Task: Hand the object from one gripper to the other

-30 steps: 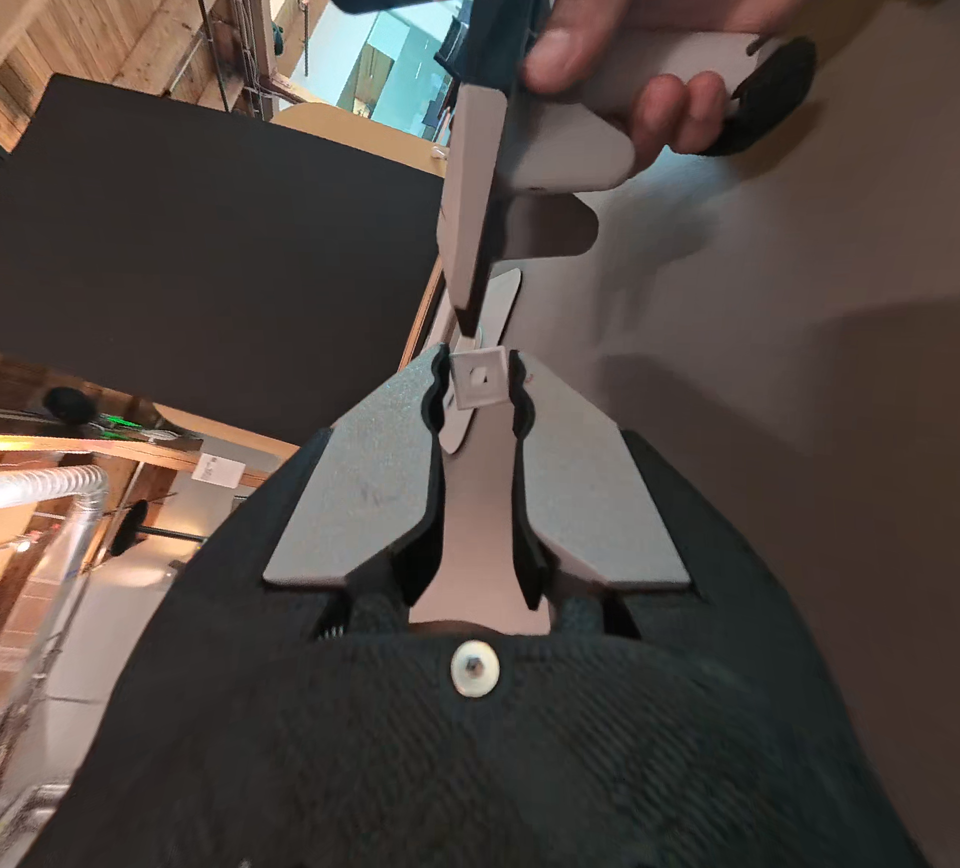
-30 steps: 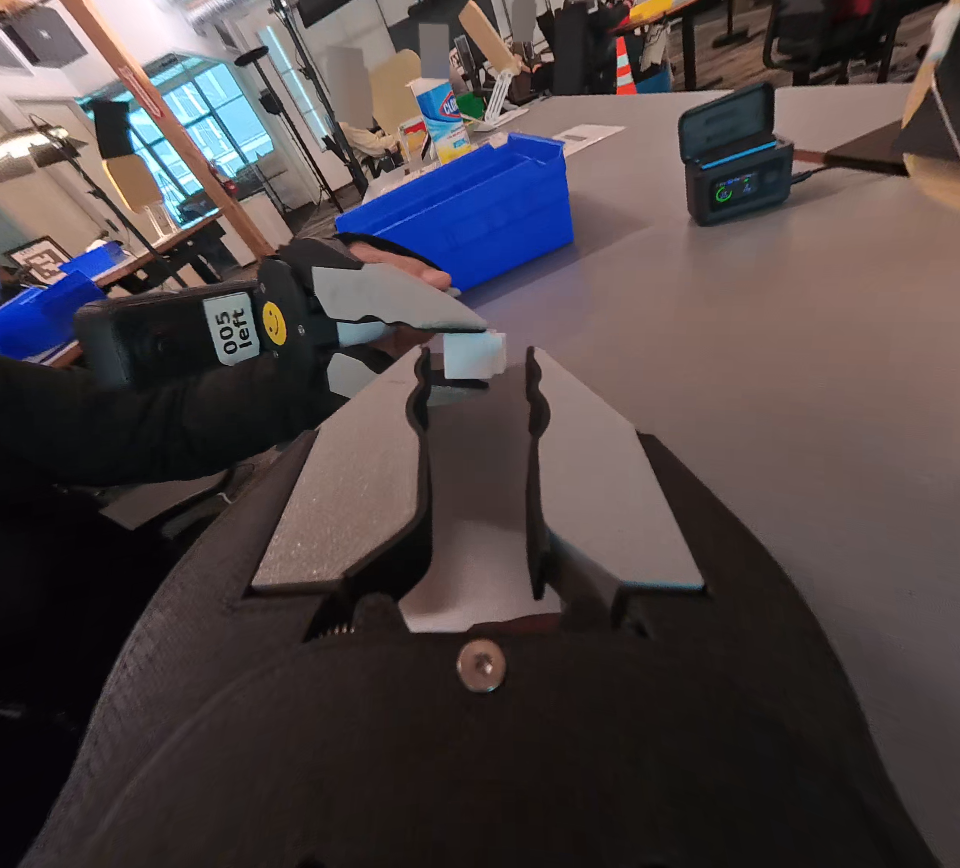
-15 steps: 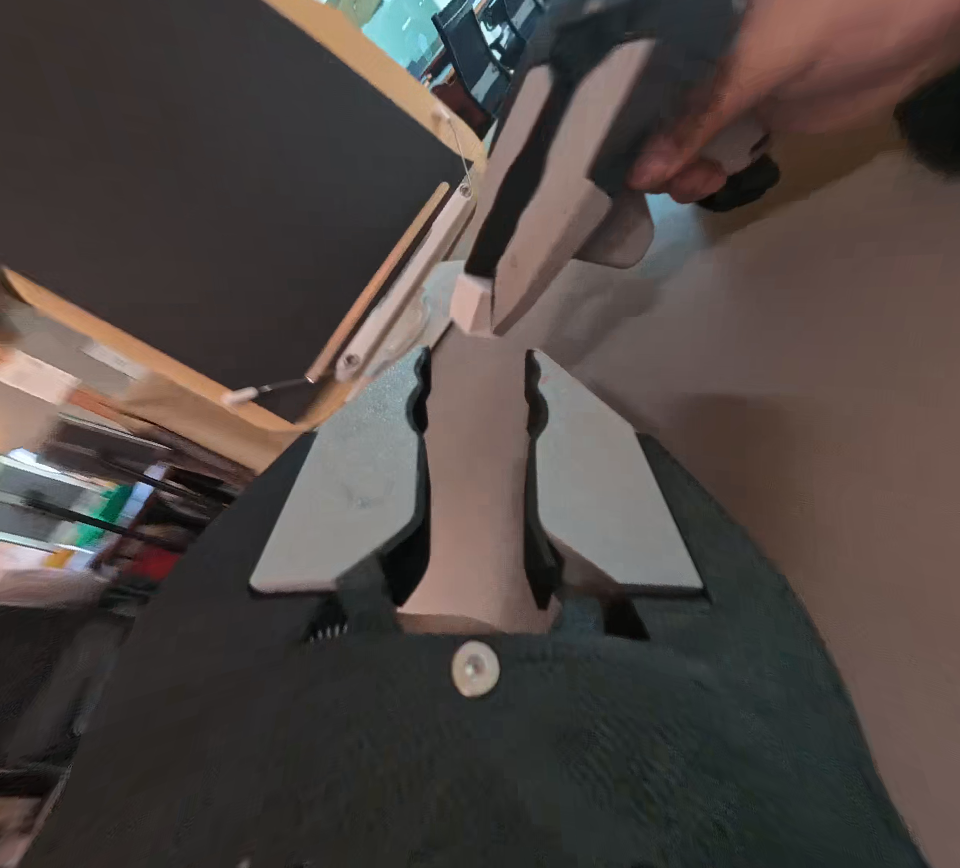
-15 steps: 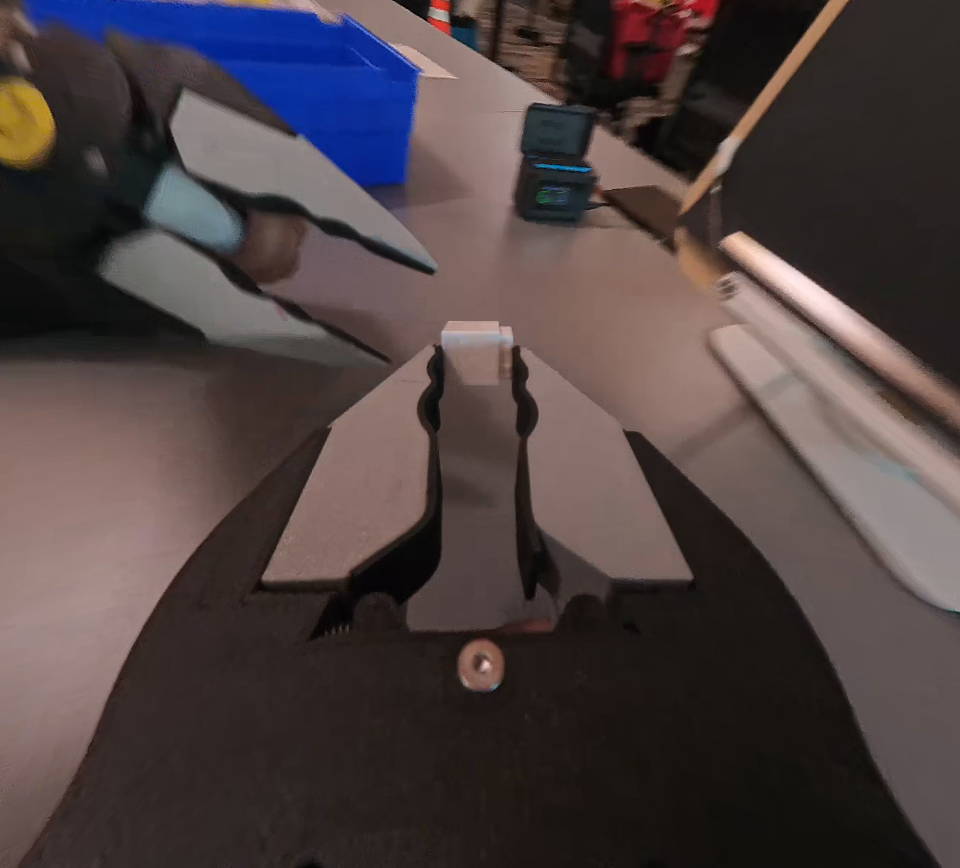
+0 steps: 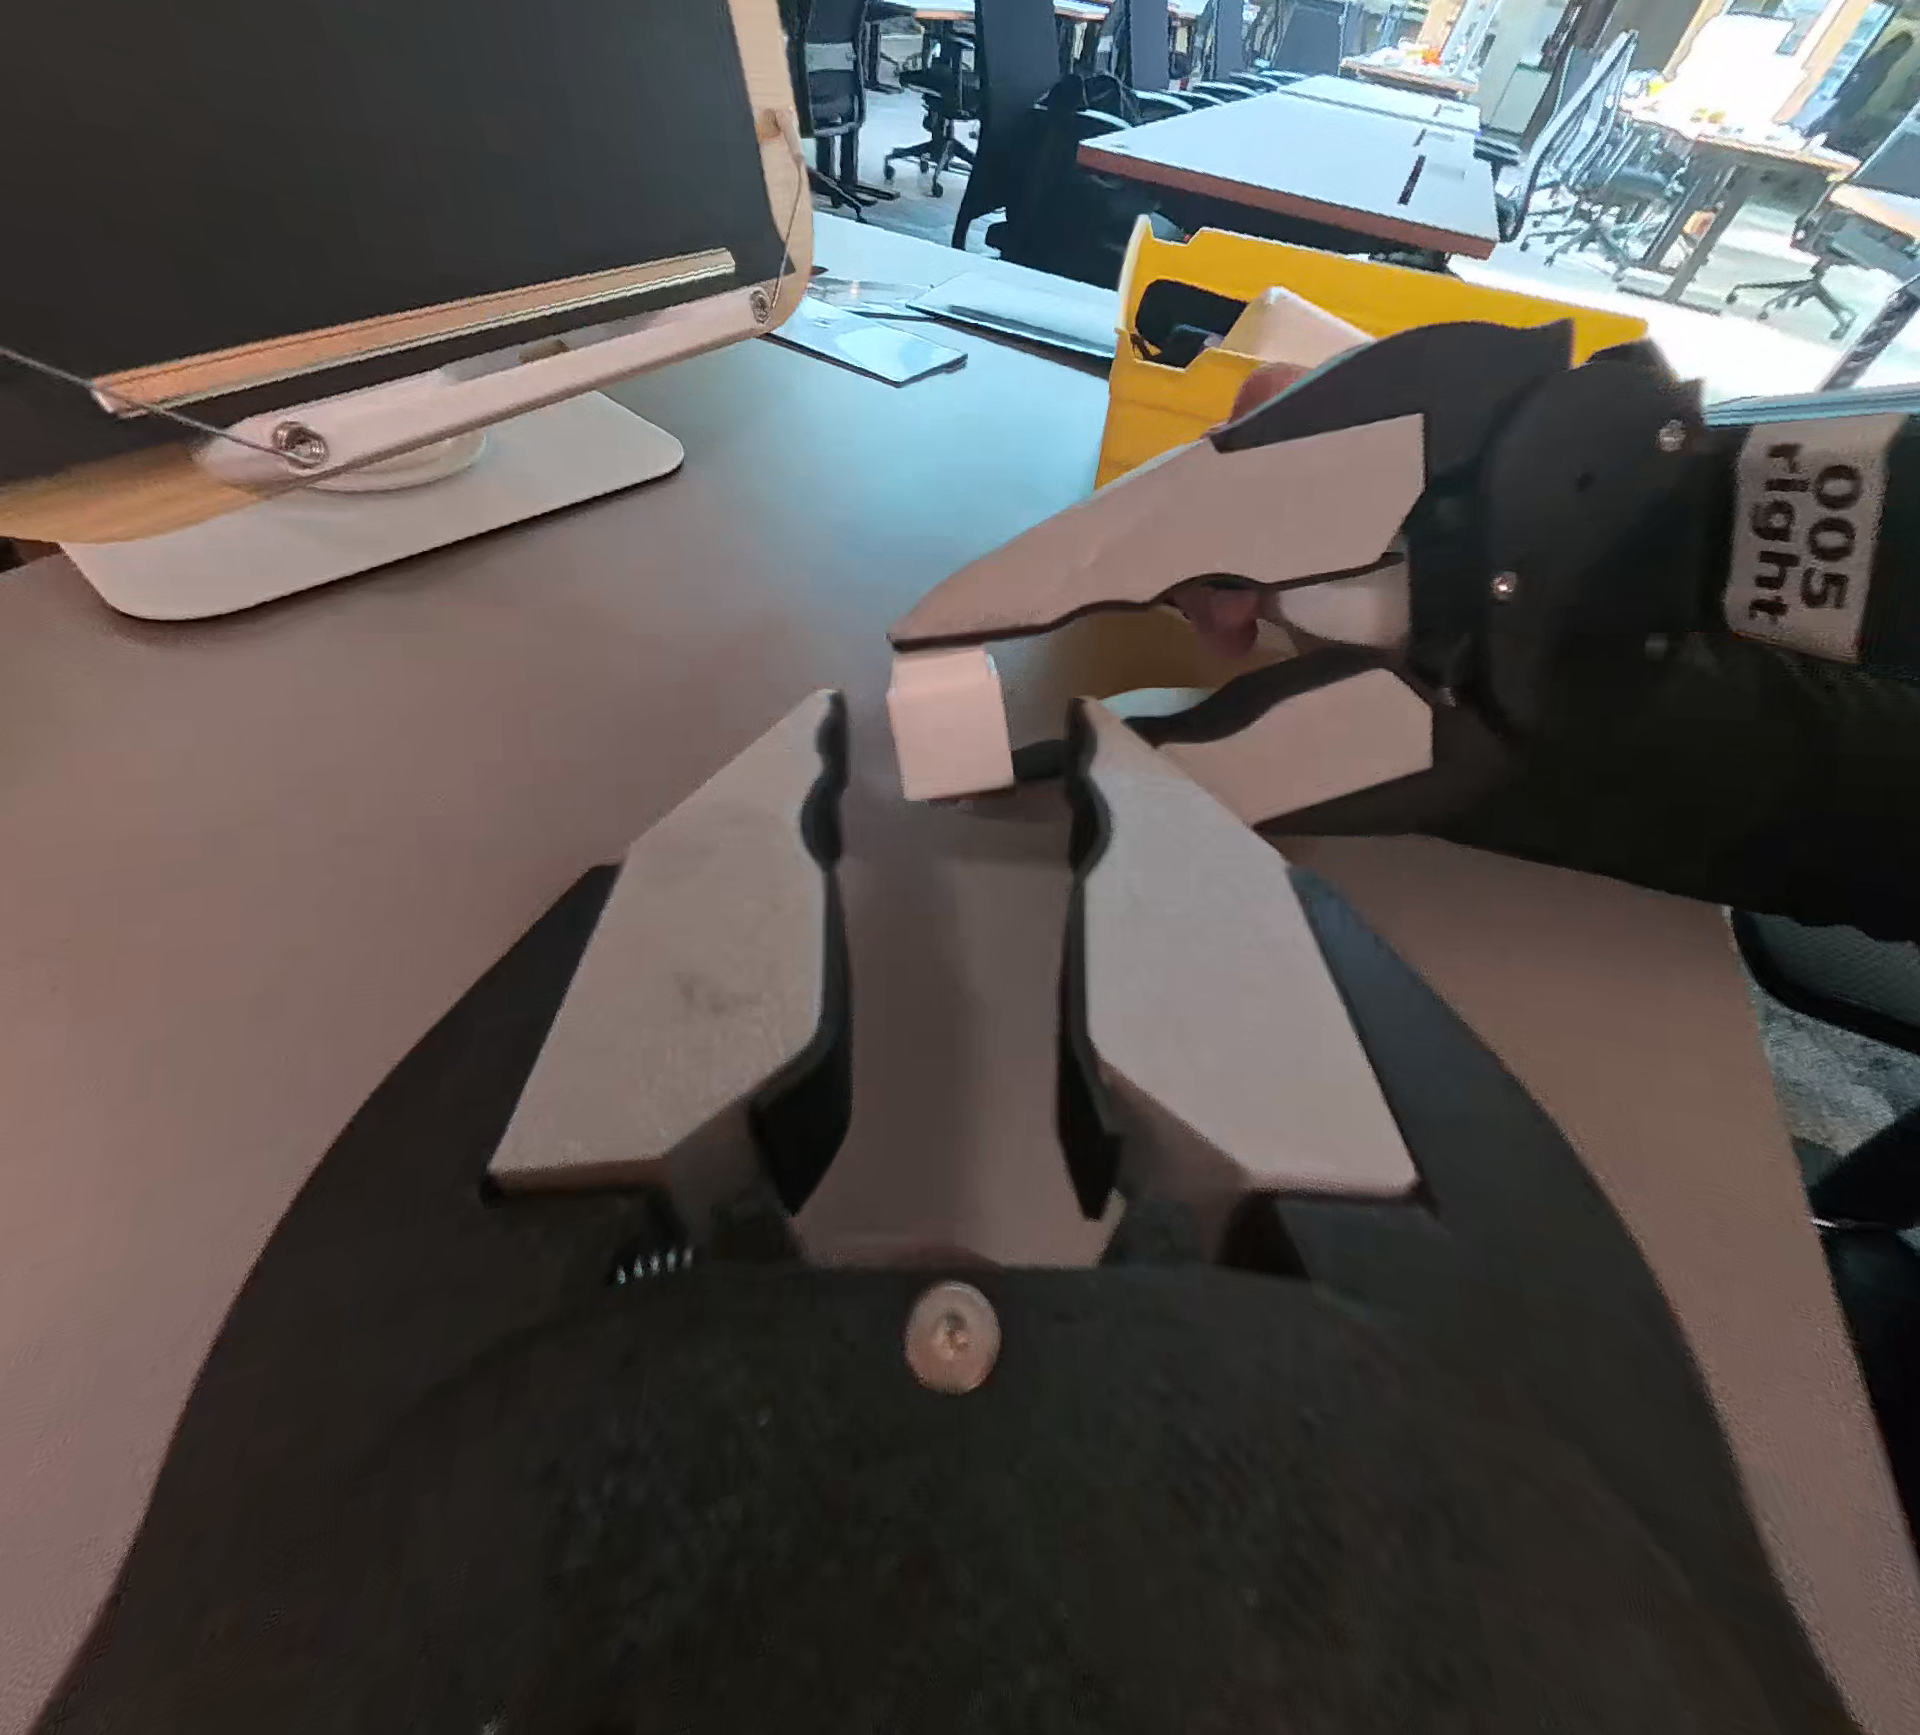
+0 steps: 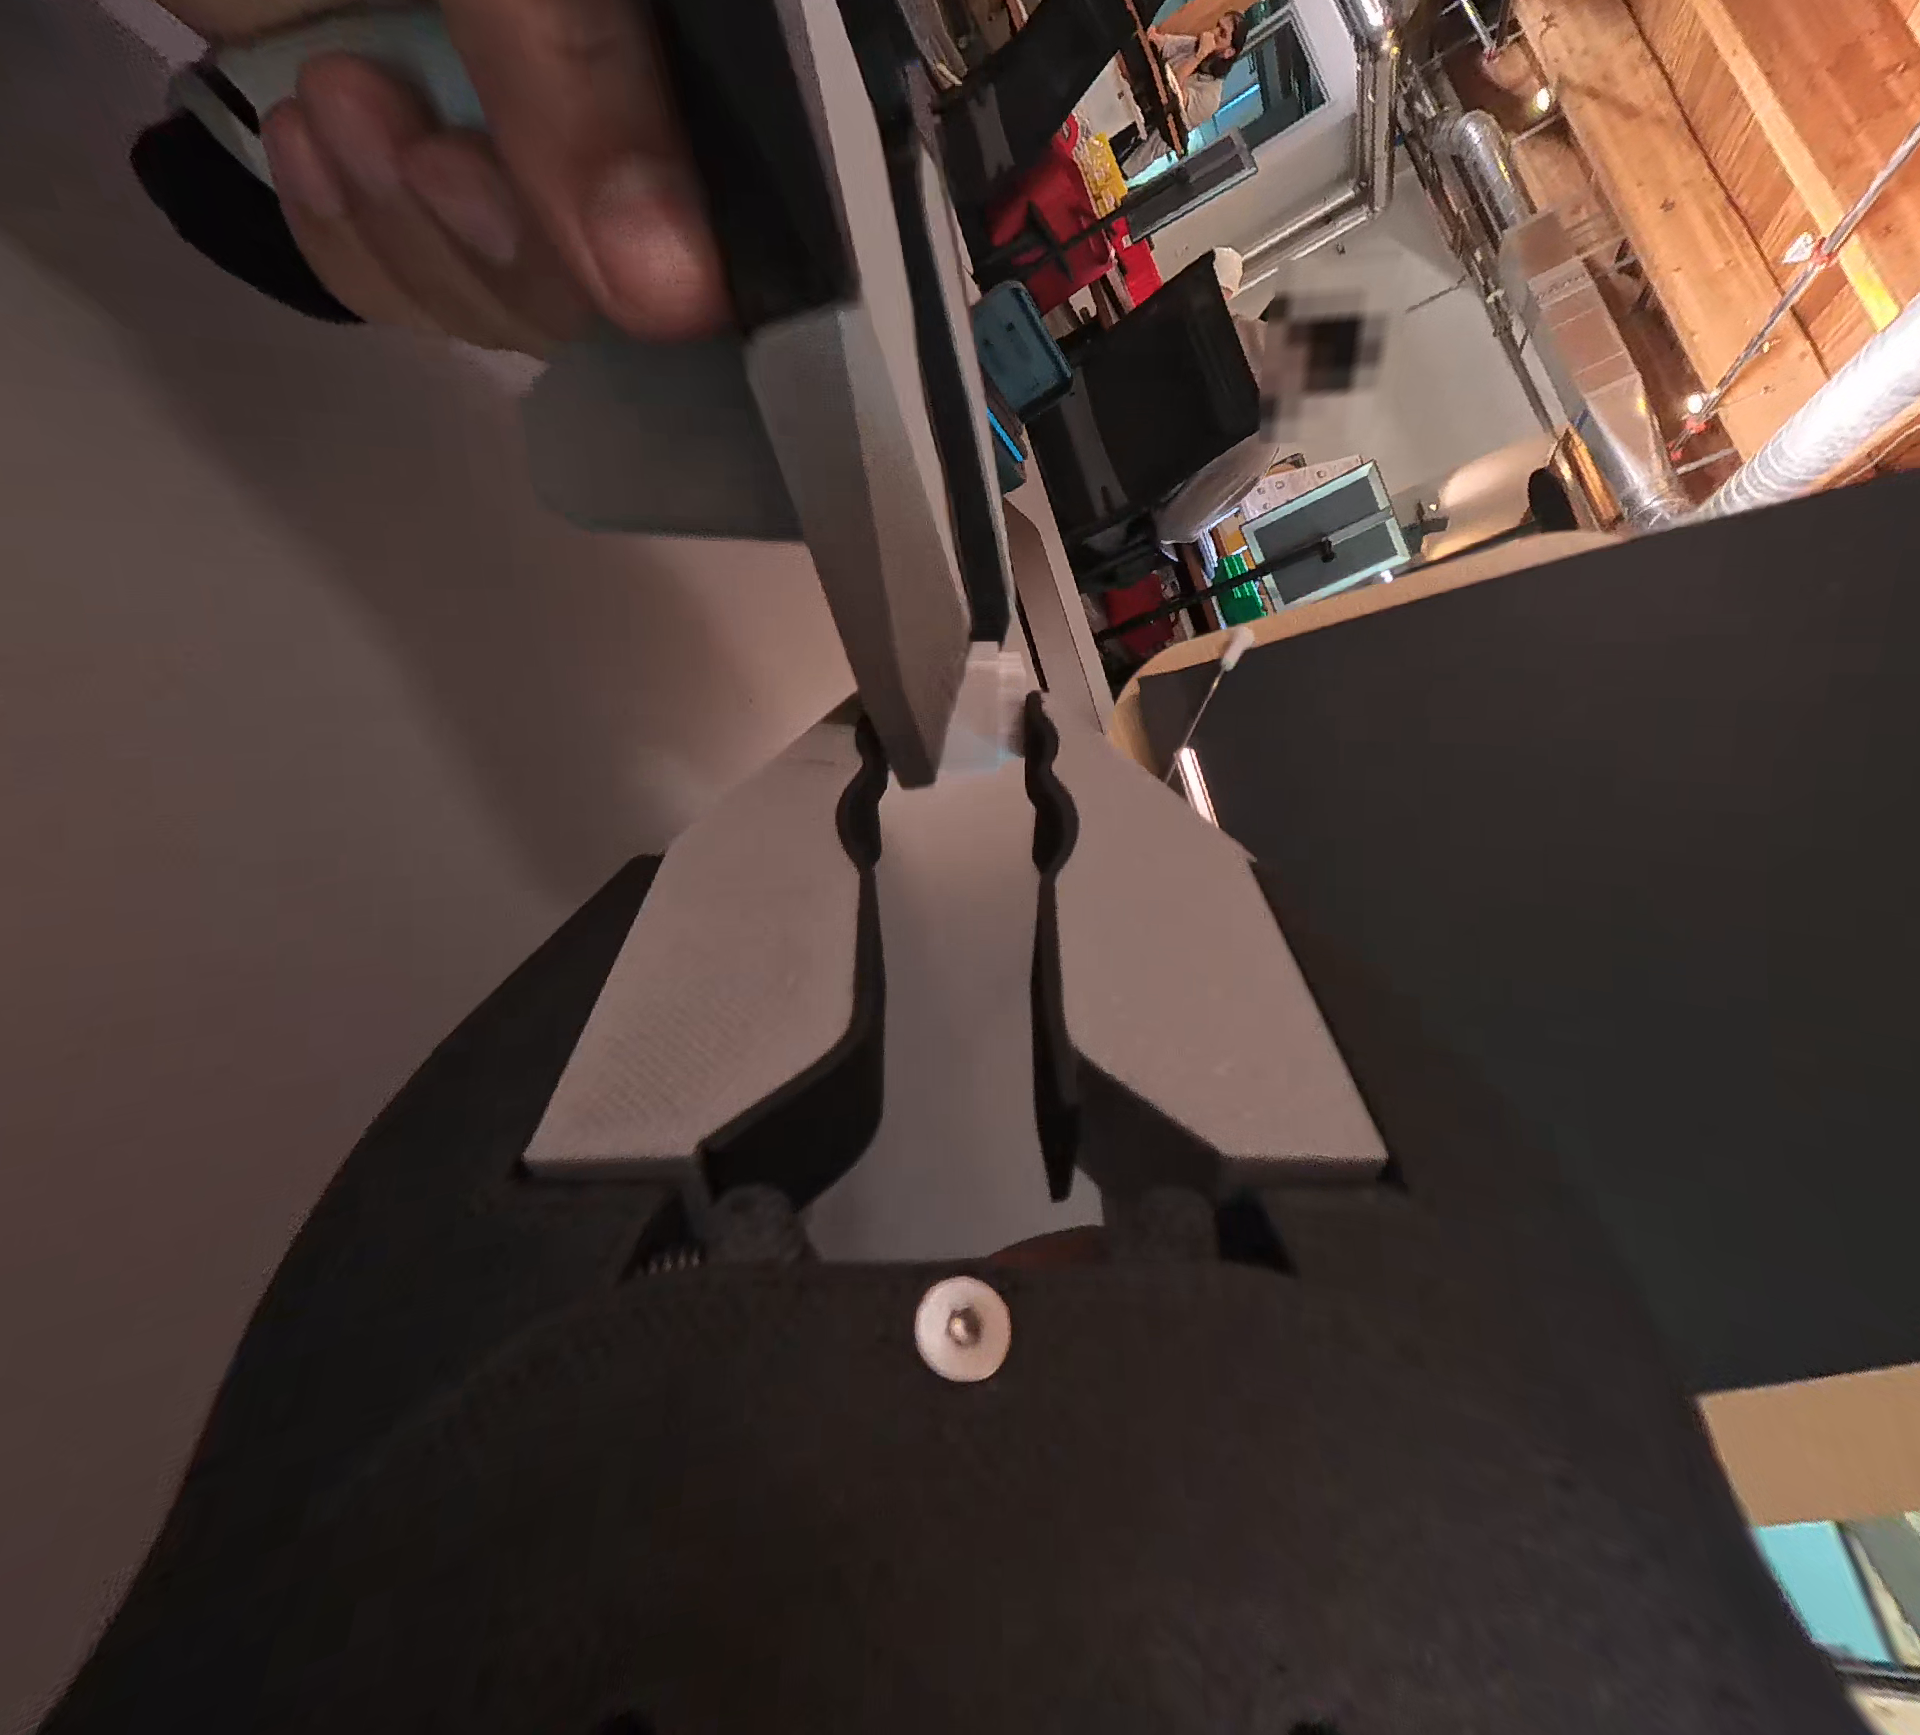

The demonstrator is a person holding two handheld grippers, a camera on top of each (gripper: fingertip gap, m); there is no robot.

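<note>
The small white block [image 5: 951, 740], boxy with no clear long axis, sits pinched in the right gripper [image 5: 961, 729], entering from 3 o'clock; the left gripper [image 5: 951, 750] stands parted around it.

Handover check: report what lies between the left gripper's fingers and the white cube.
Nothing. The left wrist view shows bare gaps between the white cube and the open fingers of the left gripper; the right gripper pinches it.
</note>
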